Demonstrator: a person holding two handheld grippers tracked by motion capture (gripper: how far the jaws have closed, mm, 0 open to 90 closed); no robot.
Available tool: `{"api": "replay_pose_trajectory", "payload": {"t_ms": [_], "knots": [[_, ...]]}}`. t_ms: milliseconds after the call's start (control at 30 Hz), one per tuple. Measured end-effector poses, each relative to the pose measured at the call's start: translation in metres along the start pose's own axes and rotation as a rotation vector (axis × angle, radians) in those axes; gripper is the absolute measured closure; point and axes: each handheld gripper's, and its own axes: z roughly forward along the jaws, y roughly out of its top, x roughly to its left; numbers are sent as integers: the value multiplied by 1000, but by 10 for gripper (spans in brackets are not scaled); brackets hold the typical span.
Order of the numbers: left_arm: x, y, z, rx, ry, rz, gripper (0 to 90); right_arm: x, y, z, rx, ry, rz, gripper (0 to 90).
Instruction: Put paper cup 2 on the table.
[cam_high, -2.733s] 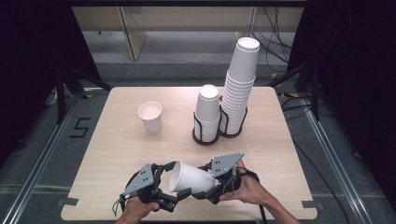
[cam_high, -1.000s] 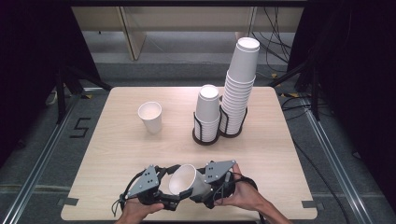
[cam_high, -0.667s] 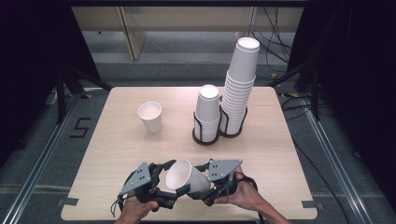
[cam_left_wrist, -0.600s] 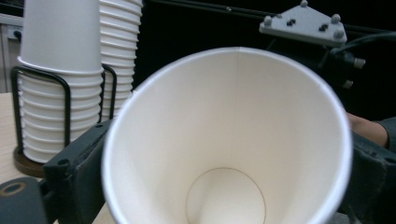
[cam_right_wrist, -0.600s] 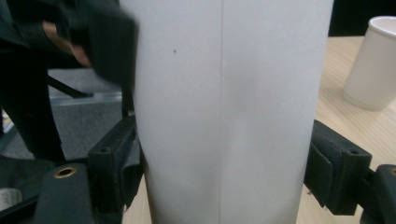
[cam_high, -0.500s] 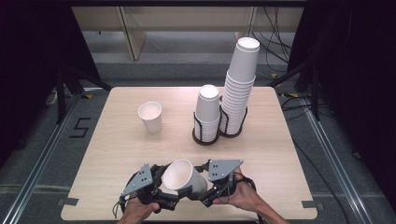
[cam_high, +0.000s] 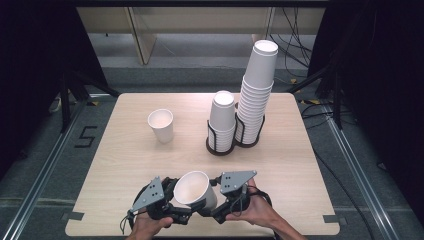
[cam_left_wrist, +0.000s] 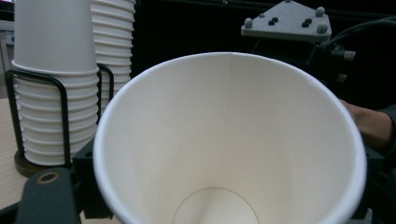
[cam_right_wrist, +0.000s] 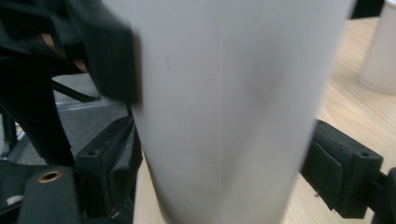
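Two grippers meet at the near edge of the tabletop (cam_high: 300, 165), just left of its middle, with one white paper cup (cam_high: 196, 189) between them. The cup is tilted, its open mouth turned up and toward the far edge, and it hangs just above the wood without resting on it. The right gripper (cam_high: 216, 207) has its fingers set on opposite sides of the cup's wall; in the right gripper view the two black pads (cam_right_wrist: 116, 168) sit against the paper on either side, so this gripper has hold of the cup (cam_right_wrist: 224, 107). The left gripper (cam_high: 181, 214) comes in from the other side, and its fingers have just been closing, with the cup at them. In the left gripper view the cup's mouth (cam_left_wrist: 229, 144) is straight ahead, and one black finger (cam_left_wrist: 91, 182) stands right beside the rim, but I cannot tell whether the pads press on the paper. A second single cup (cam_high: 161, 125) stands upright toward the far left of the tabletop, well apart from the grippers. Near the far edge, right of the middle, two black wire holders stand side by side, one with a short stack of cups (cam_high: 222, 120) and one with a tall stack of cups (cam_high: 256, 95).
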Motion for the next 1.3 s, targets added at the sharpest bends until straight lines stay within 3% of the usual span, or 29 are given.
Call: {"api": "replay_pose_trajectory", "payload": {"t_ms": [133,367,400,633,800,1000,1300], "knots": [[6,3,-3,27,82,2,161,-5,-6,-7,44,-39,22,161],[17,4,-4,109,239,59,160,-13,-16,-27,86,-153,55,173],[19,4,-5,121,261,62,160,-12,-16,-29,93,-152,73,177],[40,3,-7,121,368,63,159,-13,-23,-45,83,-211,125,181],[53,5,-7,109,411,69,159,-13,-26,-52,74,-249,131,181],[68,7,-5,116,465,63,160,-12,-31,-53,87,-250,154,180],[87,6,-1,130,513,62,159,-14,-33,-55,88,-255,152,180]]}}
